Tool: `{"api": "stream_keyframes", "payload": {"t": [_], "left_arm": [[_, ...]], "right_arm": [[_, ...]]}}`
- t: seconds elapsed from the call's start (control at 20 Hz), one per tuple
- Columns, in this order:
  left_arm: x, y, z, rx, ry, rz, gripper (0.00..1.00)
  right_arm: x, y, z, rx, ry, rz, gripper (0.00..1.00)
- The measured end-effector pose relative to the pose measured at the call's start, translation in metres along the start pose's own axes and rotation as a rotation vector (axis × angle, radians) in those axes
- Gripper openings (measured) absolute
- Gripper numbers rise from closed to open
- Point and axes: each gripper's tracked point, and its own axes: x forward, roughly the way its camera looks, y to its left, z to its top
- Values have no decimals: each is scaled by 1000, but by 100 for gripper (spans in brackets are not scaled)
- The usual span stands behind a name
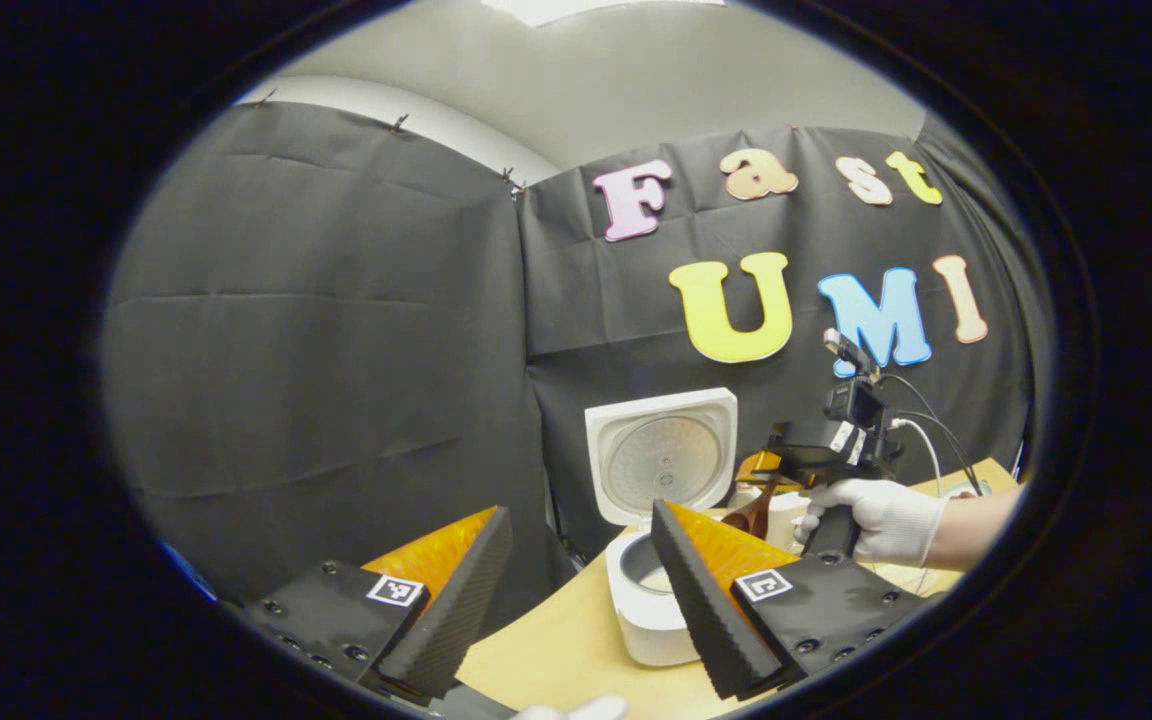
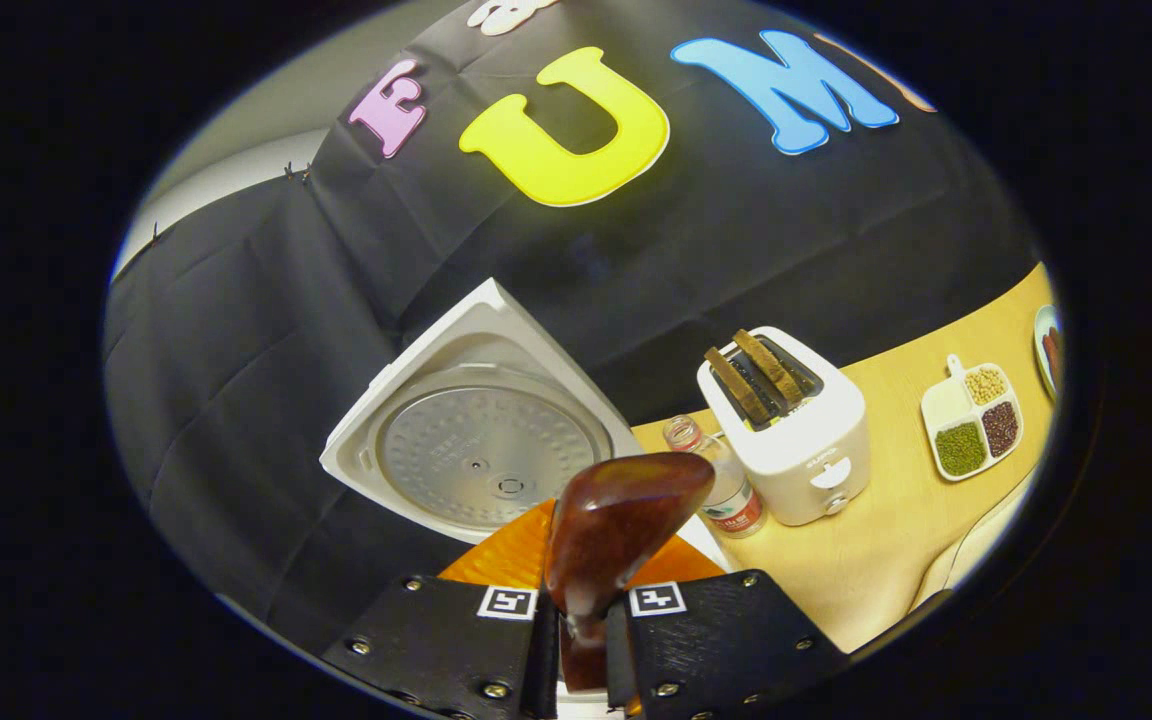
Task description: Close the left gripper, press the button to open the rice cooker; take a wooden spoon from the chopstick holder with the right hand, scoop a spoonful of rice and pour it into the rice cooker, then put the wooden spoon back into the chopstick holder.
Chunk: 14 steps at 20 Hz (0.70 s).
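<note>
The white rice cooker (image 1: 648, 610) stands open on the wooden table, its lid (image 1: 661, 455) raised upright. My left gripper (image 1: 578, 520) is open and empty, held low in front of the cooker with its pot seen between the fingers. To the cooker's right, a gloved hand (image 1: 881, 520) holds my right gripper (image 1: 786, 470), which carries the dark wooden spoon (image 1: 751, 515). In the right gripper view my right gripper (image 2: 581, 625) is shut on the spoon's handle, and the spoon's bowl (image 2: 621, 525) sticks up in front of the cooker's lid (image 2: 481, 450). I cannot tell what is in the spoon.
A white toaster (image 2: 791, 430) with two slices in it stands right of the cooker, with a small bottle (image 2: 726, 490) between them. Further right lies a divided white dish (image 2: 971, 420) of beans. The table (image 2: 896, 540) ends at the black cloth wall.
</note>
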Motion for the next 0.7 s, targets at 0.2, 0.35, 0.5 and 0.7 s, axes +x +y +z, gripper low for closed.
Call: {"api": "stream_keyframes", "payload": {"t": [0.2,0.35,0.5,0.7], "left_arm": [[8,-31,15,1,-2,-25,97],[7,-48,25,0,-10,-56,97],[-3,-72,32,-3,-21,-97,96],[-5,-123,42,-11,-34,-172,95]], "right_arm": [[-18,-17,21,37,-34,-16,19],[-36,-37,43,56,-69,-35,19],[-64,-72,71,75,-113,-77,19],[-111,-128,108,77,-174,-152,19]]}}
